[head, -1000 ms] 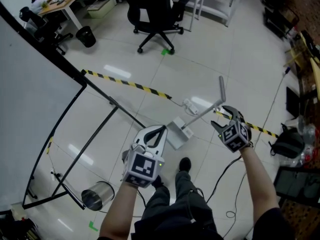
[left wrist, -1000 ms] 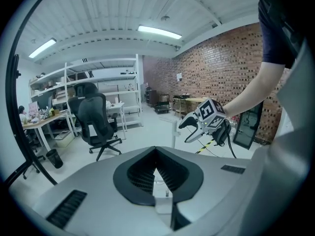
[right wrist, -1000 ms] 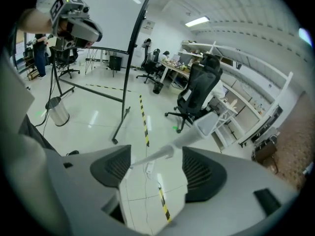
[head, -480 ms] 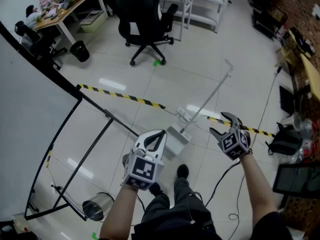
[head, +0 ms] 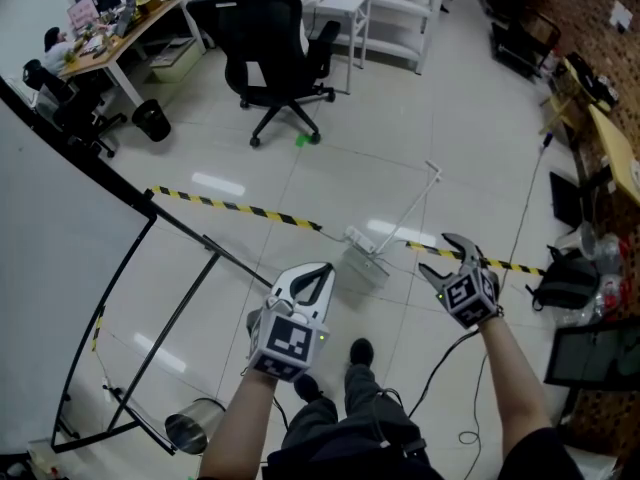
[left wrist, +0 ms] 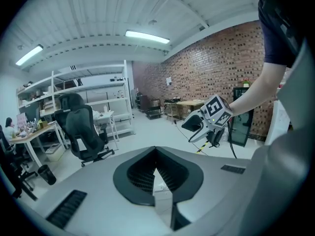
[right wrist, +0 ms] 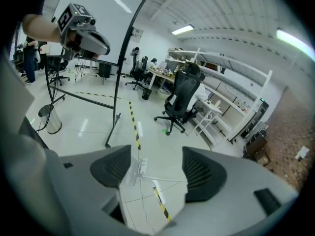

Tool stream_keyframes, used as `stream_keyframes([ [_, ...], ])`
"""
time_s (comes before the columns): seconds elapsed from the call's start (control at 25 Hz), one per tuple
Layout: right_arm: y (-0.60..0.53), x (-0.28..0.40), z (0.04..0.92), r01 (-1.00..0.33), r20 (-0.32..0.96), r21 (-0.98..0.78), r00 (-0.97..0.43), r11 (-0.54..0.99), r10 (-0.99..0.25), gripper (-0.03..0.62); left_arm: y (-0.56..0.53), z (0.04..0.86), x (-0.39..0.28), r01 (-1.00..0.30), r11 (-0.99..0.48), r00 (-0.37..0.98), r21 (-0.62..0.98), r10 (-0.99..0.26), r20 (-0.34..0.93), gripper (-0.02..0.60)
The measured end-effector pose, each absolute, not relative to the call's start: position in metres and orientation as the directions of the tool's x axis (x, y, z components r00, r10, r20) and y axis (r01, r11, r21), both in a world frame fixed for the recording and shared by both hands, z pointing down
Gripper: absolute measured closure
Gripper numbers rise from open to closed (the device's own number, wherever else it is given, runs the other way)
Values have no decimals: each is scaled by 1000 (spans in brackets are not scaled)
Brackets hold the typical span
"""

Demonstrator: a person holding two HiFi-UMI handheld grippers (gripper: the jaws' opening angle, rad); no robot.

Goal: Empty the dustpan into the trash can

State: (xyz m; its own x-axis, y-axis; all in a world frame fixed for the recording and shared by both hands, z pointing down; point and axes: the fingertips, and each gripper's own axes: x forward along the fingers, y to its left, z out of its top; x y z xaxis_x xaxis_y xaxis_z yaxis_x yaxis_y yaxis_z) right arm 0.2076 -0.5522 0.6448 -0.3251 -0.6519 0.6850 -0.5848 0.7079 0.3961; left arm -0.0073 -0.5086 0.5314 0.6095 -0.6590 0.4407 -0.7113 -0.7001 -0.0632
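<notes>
A grey dustpan stands on the white floor just past the tape, its thin long handle leaning up and away to the right. In the right gripper view the dustpan shows low between the jaws, partly hidden by the left one. The trash can, a small shiny cylinder, stands at the lower left by my left arm, seen as trash can too. My left gripper is shut and empty, just left of the pan. My right gripper is open, empty, right of the handle and apart from it.
Yellow-black tape crosses the floor. A black tube frame of a white screen stands at the left. A black office chair and desks lie beyond. A white power strip and cables lie near the pan; a black bag sits right.
The dustpan and its handle now sit farther from my right gripper, which was close to the handle a second ago. Both grippers keep their states.
</notes>
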Motion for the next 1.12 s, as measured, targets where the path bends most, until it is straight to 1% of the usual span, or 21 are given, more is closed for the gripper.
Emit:
stream_keyframes([
  [0.24, -551, 215, 620, -613, 676, 392, -314, 686, -667, 238, -510, 518, 2, -706, -703, 604, -87, -662, 444, 583],
  [0.32, -546, 209, 605, -630, 666, 375, -328, 680, -670, 238, -508, 513, 4, -692, -714, 617, -104, -661, 427, 583],
  [0.6, -528, 158, 531, -638, 569, 345, -441, 688, -694, 239, -502, 463, -1, -703, -701, 628, -122, -692, 357, 583],
  [0.8, -495, 126, 473, -666, 460, 328, -508, 670, -729, 240, -475, 419, -1, -679, -719, 669, -148, -689, 277, 583],
  [1.12, -444, 88, 404, -656, 393, 402, -507, 639, -767, 243, -431, 371, -22, -671, -716, 686, -191, -698, 207, 583],
])
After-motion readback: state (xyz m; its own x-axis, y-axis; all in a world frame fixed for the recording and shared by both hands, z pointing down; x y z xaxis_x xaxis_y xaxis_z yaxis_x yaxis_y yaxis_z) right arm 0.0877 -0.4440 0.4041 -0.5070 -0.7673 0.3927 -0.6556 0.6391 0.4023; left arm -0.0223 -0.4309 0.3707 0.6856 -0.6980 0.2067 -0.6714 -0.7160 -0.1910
